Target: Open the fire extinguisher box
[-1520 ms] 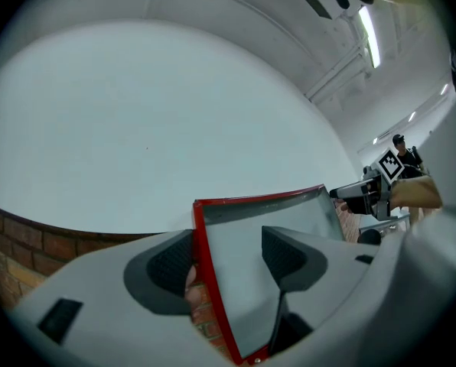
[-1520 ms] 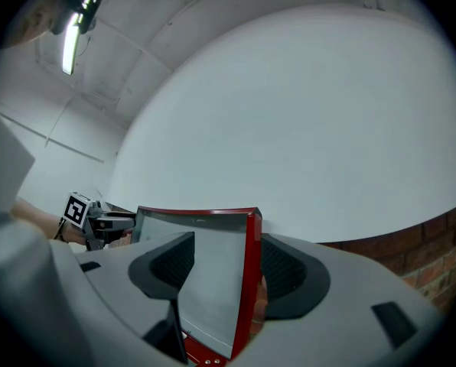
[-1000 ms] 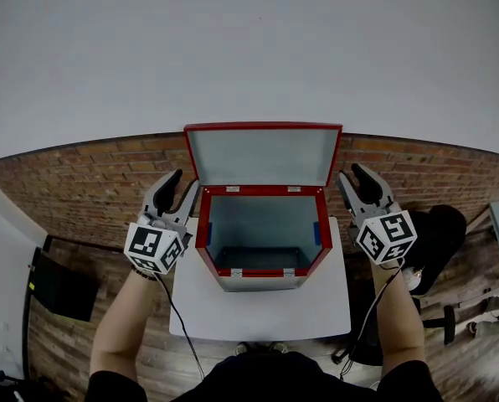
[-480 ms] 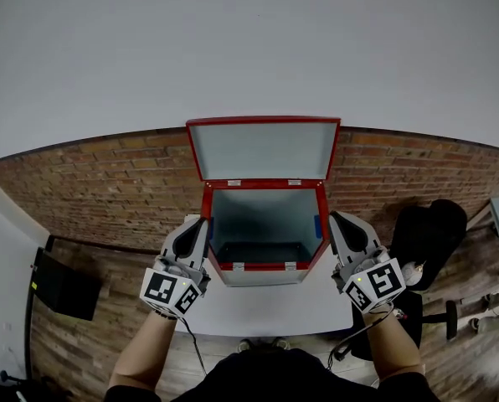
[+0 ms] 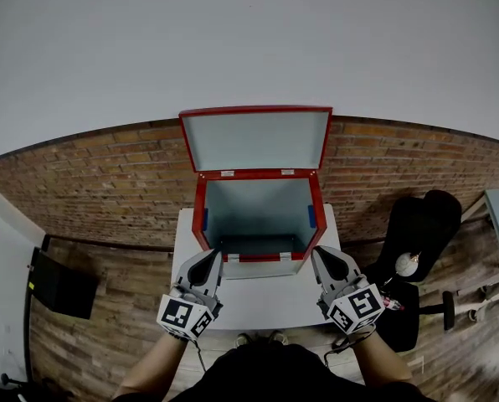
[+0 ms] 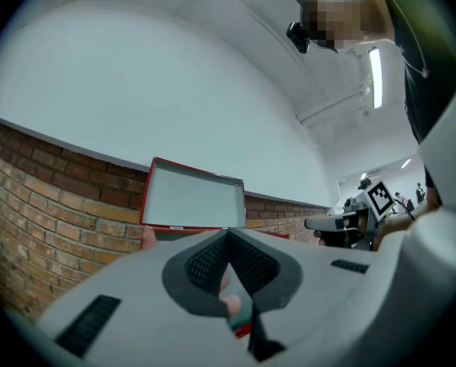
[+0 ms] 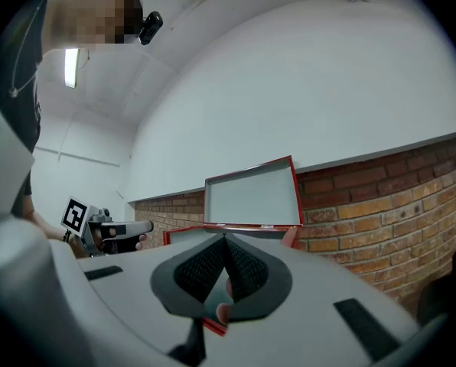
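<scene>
The red fire extinguisher box (image 5: 258, 258) stands on a small white table (image 5: 258, 304) with its lid (image 5: 255, 139) swung up and back against the wall; the grey inside looks empty. My left gripper (image 5: 210, 260) is shut with nothing in it, just off the box's front left corner. My right gripper (image 5: 323, 255) is likewise shut and empty, by the front right corner. In the left gripper view the upright lid (image 6: 195, 202) shows above the closed jaws, and the right gripper view shows the lid (image 7: 252, 195) the same way.
A brick wall base (image 5: 99, 182) runs behind the box under a white wall. A black chair (image 5: 417, 233) stands to the right of the table, and a dark flat object (image 5: 59, 287) lies on the wooden floor at the left.
Both grippers drew back from beside the box's sides toward the table's front edge, and both went from open to shut. The lid stayed up.
</scene>
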`<action>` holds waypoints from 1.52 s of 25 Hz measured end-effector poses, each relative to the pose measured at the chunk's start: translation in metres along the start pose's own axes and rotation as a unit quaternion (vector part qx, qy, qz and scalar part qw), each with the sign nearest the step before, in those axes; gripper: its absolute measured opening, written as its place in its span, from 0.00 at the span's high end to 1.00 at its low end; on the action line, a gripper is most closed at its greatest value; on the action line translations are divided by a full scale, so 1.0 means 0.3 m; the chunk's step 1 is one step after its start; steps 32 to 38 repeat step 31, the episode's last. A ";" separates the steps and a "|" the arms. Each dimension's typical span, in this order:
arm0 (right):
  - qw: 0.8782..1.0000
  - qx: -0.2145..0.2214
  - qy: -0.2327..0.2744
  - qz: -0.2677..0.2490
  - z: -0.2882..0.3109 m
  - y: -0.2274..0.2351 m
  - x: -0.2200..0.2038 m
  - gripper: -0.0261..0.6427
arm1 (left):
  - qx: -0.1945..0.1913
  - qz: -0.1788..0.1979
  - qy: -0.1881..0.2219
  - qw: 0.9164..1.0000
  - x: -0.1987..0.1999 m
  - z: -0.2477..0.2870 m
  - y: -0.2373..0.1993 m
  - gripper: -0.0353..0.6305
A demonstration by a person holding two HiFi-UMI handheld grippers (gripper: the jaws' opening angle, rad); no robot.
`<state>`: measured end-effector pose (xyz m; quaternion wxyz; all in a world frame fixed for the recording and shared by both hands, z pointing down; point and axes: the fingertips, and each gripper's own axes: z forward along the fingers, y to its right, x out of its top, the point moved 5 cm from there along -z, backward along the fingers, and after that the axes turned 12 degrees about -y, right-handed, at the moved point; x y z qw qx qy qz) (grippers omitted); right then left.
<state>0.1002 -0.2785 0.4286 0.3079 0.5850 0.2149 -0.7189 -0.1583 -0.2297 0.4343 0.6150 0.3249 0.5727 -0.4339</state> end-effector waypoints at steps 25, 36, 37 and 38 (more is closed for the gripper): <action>1.000 -0.010 -0.019 0.016 -0.036 -0.042 -0.108 0.93 | -0.002 -0.036 -0.031 0.999 -0.131 -0.029 0.098 0.91; 1.000 -0.009 -0.021 0.010 -0.038 -0.044 -0.109 0.93 | 0.001 -0.032 -0.031 0.999 -0.135 -0.034 0.107 0.91; 1.000 -0.009 -0.021 0.010 -0.038 -0.044 -0.109 0.93 | 0.001 -0.032 -0.031 0.999 -0.135 -0.034 0.107 0.91; 1.000 -0.009 -0.021 0.010 -0.038 -0.044 -0.109 0.93 | 0.001 -0.032 -0.031 0.999 -0.135 -0.034 0.107 0.91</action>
